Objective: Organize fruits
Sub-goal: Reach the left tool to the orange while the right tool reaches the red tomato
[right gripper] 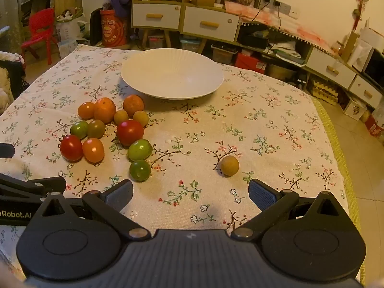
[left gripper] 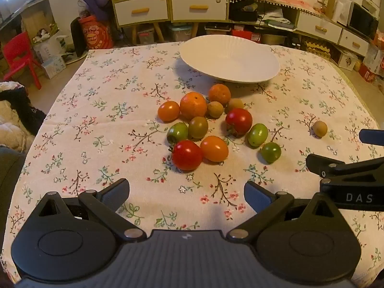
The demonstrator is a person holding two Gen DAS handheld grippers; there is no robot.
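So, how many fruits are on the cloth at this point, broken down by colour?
Red: 2
Orange: 4
Green: 3
Olive-brown: 1
Small tan: 3
Total: 13, none in the white plate

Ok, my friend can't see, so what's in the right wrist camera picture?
A bunch of small red, orange and green fruits sits on a flowery tablecloth, with an empty white plate behind them. One little brown fruit lies alone, nearest the open right tool. Shelves and drawers fill the room behind.
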